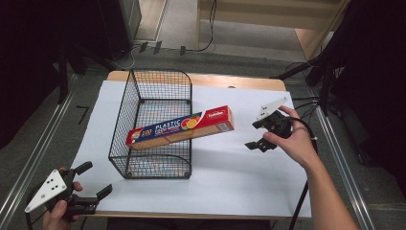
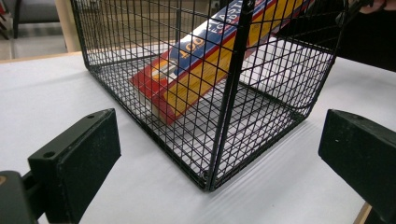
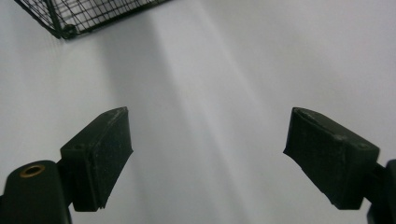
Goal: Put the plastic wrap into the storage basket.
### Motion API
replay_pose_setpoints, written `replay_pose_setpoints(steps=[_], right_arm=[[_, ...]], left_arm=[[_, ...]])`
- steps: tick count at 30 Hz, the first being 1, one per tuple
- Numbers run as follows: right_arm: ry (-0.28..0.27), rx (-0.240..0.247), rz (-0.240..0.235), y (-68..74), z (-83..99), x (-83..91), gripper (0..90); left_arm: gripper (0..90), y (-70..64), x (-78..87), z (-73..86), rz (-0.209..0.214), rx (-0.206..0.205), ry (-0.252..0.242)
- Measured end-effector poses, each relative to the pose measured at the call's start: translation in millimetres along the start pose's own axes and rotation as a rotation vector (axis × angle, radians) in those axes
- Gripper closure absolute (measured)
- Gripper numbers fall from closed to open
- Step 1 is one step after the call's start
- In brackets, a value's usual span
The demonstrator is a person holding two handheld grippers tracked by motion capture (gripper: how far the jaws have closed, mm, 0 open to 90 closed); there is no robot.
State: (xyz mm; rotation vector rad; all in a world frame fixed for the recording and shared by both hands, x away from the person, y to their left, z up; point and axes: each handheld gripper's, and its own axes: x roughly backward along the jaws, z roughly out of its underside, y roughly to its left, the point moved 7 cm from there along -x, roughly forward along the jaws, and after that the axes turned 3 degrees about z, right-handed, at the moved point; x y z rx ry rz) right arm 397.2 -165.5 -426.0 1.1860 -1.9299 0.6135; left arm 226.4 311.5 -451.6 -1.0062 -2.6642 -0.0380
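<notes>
Both your tongs are spread and hold nothing — the left tongs point(image 1: 94, 179) sit just short of the wire basket point(image 1: 153, 165). The plastic-wrap box point(image 1: 180, 127) leans across its rim, left of your right tongs point(image 1: 257, 135) — which hover over the white tabletop point(image 1: 239, 177).

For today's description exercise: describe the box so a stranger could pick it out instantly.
Start at the white-covered table, then find the black wire basket on it. The plastic wrap box leans across the basket's right rim, one end inside; it is long, red, blue and yellow, the lone colourful item.

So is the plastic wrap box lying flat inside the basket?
No, the plastic wrap box sits tilted, one end propped over the wire basket rim.
</notes>
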Motion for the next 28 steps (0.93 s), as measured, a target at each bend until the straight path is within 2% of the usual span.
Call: replay_pose_setpoints(steps=[4, 7, 8, 13, 14, 17, 19, 21, 24, 25, 28], right_arm=[[-0.037, -0.080, 0.047, -3.8, 22.3, -0.1, 14.7], [-0.078, -0.140, 0.033, -5.0, 40.8, 0.4, 14.6], [-0.091, -0.145, 0.038, -5.1, 47.0, -0.1, 14.7], [-0.103, -0.191, 0.135, -2.2, 77.2, -6.6, 14.6], [-0.105, -0.199, 0.154, -0.3, 82.1, -8.9, 14.6], [-0.115, -0.206, 0.172, 10.3, 95.3, -15.0, 14.6], [-0.145, -0.215, 0.201, 16.5, 103.3, -17.0, 15.2], [-0.172, -0.232, 0.182, 21.4, 112.0, -18.7, 16.0], [-0.220, -0.301, 0.164, 26.5, 122.3, -15.5, 16.7], [-0.255, -0.330, 0.192, 28.3, 127.6, -10.0, 18.5], [-0.276, -0.338, 0.214, 29.8, 131.8, -6.2, 19.7]], left_arm=[[0.0, -0.8, -1.0, 0.3, -0.001, -0.001, 0.006], [0.0, -0.4, -1.1, 0.6, -0.003, -0.001, 0.009], [0.0, -0.1, -1.3, 0.6, -0.004, 0.001, 0.007], [0.0, 0.2, -2.1, 0.6, -0.004, 0.003, 0.007], [0.0, 0.1, -2.3, 0.4, -0.004, 0.003, 0.007], [0.0, -0.5, -2.7, 0.4, -0.002, -0.001, 0.009], [0.0, -0.7, -2.9, 0.5, 0.000, -0.002, 0.009], [0.0, -0.3, -2.3, 0.3, -0.001, -0.004, 0.010], [0.0, -0.2, -1.9, -1.1, 0.001, -0.005, 0.003], [0.0, -0.6, -2.0, -1.7, 0.002, -0.002, 0.000], [0.0, -0.4, -4.2, -3.1, 0.004, -0.003, 0.002]])
